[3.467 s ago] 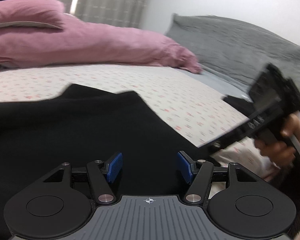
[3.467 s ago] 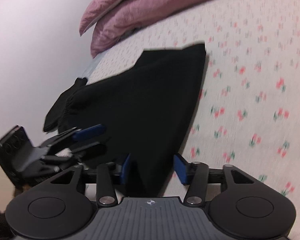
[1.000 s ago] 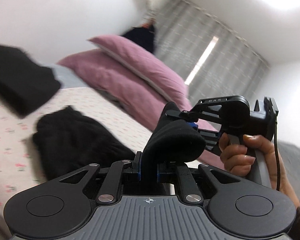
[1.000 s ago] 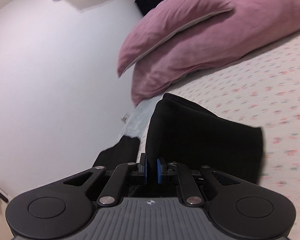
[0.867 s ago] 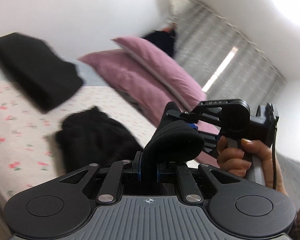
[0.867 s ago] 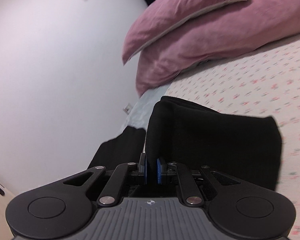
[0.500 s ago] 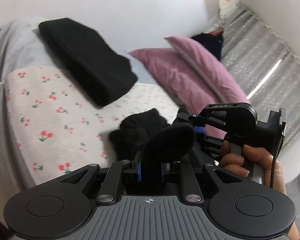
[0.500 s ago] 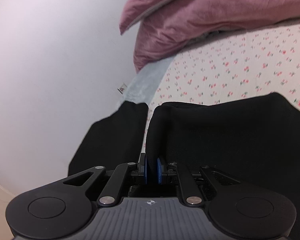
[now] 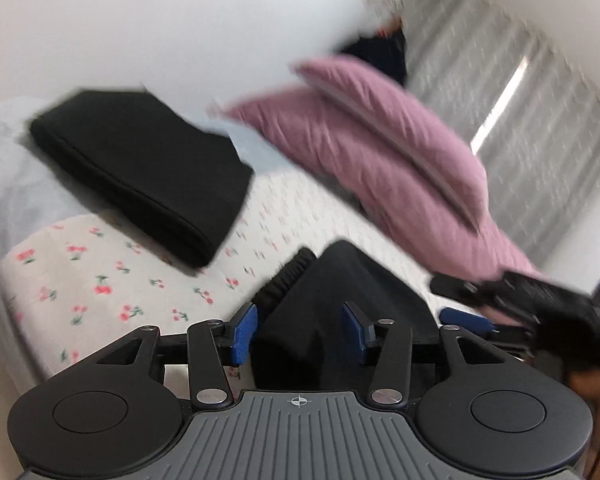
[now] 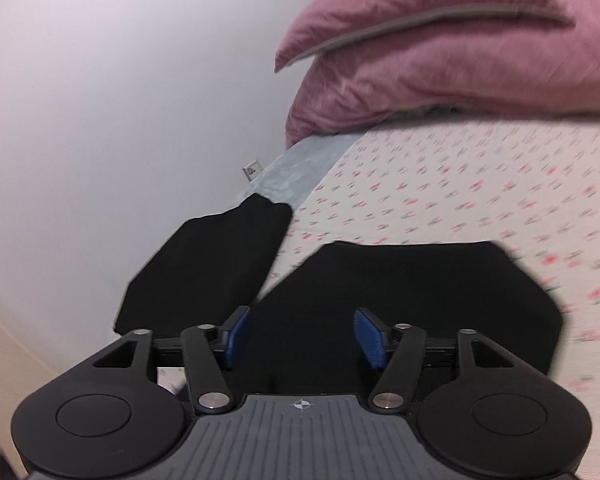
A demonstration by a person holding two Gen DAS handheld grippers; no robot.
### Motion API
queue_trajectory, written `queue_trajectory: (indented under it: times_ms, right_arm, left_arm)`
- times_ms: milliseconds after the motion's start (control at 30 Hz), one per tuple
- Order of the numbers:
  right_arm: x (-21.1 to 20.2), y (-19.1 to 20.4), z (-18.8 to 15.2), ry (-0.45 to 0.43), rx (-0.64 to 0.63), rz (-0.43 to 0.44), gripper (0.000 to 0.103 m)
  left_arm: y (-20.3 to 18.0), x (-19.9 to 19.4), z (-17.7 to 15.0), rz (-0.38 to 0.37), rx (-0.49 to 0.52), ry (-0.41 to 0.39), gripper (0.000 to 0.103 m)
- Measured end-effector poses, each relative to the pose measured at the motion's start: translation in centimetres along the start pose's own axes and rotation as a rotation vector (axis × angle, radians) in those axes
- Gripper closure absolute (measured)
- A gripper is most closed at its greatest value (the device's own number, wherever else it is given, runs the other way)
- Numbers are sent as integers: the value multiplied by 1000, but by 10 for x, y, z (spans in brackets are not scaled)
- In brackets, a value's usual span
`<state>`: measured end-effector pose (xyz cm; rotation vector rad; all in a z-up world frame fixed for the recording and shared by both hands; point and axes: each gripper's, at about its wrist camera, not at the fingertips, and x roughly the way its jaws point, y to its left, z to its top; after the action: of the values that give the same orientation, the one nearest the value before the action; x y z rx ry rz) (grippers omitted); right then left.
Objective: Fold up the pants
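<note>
A: Currently, where were the black pants [image 10: 400, 300]?
B: On the bed sheet [image 10: 460, 184], below the pink pillow [image 10: 460, 48].
A: Jaws?
B: Left gripper [image 9: 298, 330] and right gripper [image 10: 302, 338] stood spread, holding nothing.
A: Risk?
B: Probably the fold springing apart, unpressed.

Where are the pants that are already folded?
In the left wrist view, the folded black pants lie upper left on the flowery bed, left of the pink pillows.

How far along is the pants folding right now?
Mostly done, it seems. The black pants lie as a compact folded bundle on the floral sheet. Nothing is in hand: the left gripper and right gripper both stand open over the fabric. Left: perhaps stacking them by the other folded black garment.
</note>
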<state>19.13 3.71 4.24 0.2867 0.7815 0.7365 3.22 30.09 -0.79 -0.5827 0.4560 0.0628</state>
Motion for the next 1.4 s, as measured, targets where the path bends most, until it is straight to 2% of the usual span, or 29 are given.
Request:
queue_trajectory:
  times_ms: [100, 167, 233, 367, 400, 433, 500, 600, 667, 700, 800, 967, 1000, 1033, 1067, 1300, 1400]
  right_arm:
    - [-23, -14, -15, -15, -19, -19, 39]
    - [-32, -23, -24, -17, -15, -27, 38]
    - [-39, -30, -34, -19, -4, -37, 38]
    - [-43, -41, -45, -10, 16, -52, 38]
    - [-43, -43, -47, -9, 19, -56, 38]
    - [-44, -45, -48, -8, 22, -60, 38]
    - [-45, -48, -50, -8, 31, -68, 38]
    - [-49, -53, -53, -13, 41, -78, 38]
    - [-52, -55, -54, -20, 44, -79, 38]
    - [-54, -57, -55, -23, 45, -78, 38]
    - [-55, -61, -56, -22, 51, -84, 37]
    - [-50, -71, -61, -1, 82, -88, 36]
    - [-50, -73, -63, 6, 92, -82, 36]
    - [-48, -75, -64, 12, 104, -75, 36]
    - [-46, -78, -65, 19, 122, -65, 36]
    - [-26, -99, -76, 57, 292, -6, 36]
    - [-21, -106, -81, 28, 361, 35, 38]
  left_arm:
    - [8, 24, 22, -49, -6, 93, 62]
    - [10, 38, 30, -52, 8, 110, 63]
    - [10, 55, 35, -64, 26, 139, 72]
    - [5, 80, 39, -118, 54, 189, 79]
    - [2, 84, 39, -114, 70, 189, 82]
    - [-1, 86, 39, -115, 88, 183, 92]
    - [-7, 83, 38, -126, 111, 157, 96]
    - [-11, 67, 41, -162, 117, 84, 96]
    - [-6, 63, 44, -166, 92, 75, 96]
    - [-2, 65, 45, -145, 86, 87, 96]
    - [13, 82, 41, -42, 80, 167, 92]
    - [18, 85, 48, -70, 105, 194, 78]
    - [18, 85, 50, -67, 113, 189, 63]
    - [17, 86, 53, -69, 128, 191, 37]
    - [16, 89, 57, -76, 138, 207, 31]
    - [17, 134, 62, -109, 119, 380, 31]
    - [23, 149, 60, -165, 59, 428, 31]
